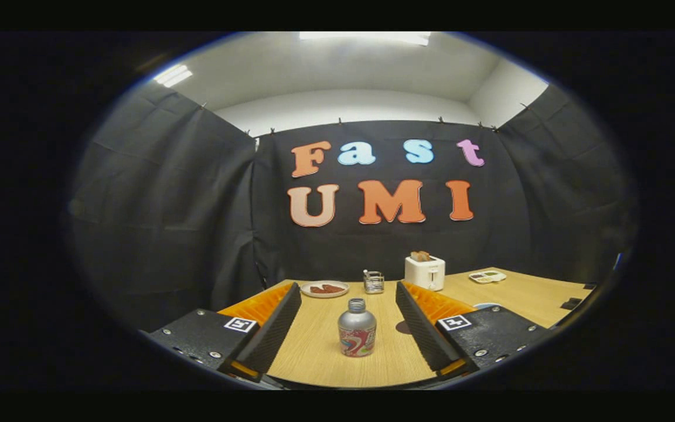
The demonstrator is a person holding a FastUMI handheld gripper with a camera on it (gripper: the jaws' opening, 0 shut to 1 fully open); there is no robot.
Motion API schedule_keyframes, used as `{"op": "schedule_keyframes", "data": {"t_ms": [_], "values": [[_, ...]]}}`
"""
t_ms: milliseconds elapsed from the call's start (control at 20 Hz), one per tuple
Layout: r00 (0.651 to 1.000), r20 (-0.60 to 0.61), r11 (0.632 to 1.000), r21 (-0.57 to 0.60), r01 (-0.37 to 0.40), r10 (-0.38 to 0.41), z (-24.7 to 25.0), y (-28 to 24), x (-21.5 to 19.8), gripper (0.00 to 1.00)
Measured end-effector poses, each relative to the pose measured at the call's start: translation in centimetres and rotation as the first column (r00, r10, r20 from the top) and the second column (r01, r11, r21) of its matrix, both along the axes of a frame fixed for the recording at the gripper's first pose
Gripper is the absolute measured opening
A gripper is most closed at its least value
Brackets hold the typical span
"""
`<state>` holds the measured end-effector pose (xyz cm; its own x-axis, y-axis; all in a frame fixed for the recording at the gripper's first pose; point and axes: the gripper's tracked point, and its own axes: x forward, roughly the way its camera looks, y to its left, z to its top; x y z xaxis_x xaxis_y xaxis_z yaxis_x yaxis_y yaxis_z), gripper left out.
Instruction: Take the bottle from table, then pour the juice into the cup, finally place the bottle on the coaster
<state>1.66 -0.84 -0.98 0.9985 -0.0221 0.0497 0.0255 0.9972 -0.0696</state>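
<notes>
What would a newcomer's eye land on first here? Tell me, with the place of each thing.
First, the silver bottle standing upright on the wooden table, between the open gripper fingers, touched by neither. Beyond it, at the table's far edge, sit a white toaster with bread in its slots, a small wire holder to its left, and a plate of reddish food further left.

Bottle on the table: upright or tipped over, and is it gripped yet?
Upright: the bottle stands on the table, neck up. Not gripped; the gripper is open, fingers apart either side.
</notes>
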Motion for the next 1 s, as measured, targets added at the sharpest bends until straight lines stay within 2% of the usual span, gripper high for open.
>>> {"op": "schedule_keyframes", "data": {"t_ms": [200,500,750,1000], "values": [[0.999,0.03,0.999,-0.036,0.015,-0.014,-1.0,0.1,2.2,0.96],[0.999,0.011,0.996,-0.076,0.052,-0.051,-3.9,-0.2,5.4,0.96],[0.995,-0.067,0.997,-0.048,0.068,-0.071,-8.4,-0.8,7.3,0.97],[0.982,-0.151,0.992,-0.07,0.103,-0.113,-12.6,-2.3,8.4,0.97]]}}
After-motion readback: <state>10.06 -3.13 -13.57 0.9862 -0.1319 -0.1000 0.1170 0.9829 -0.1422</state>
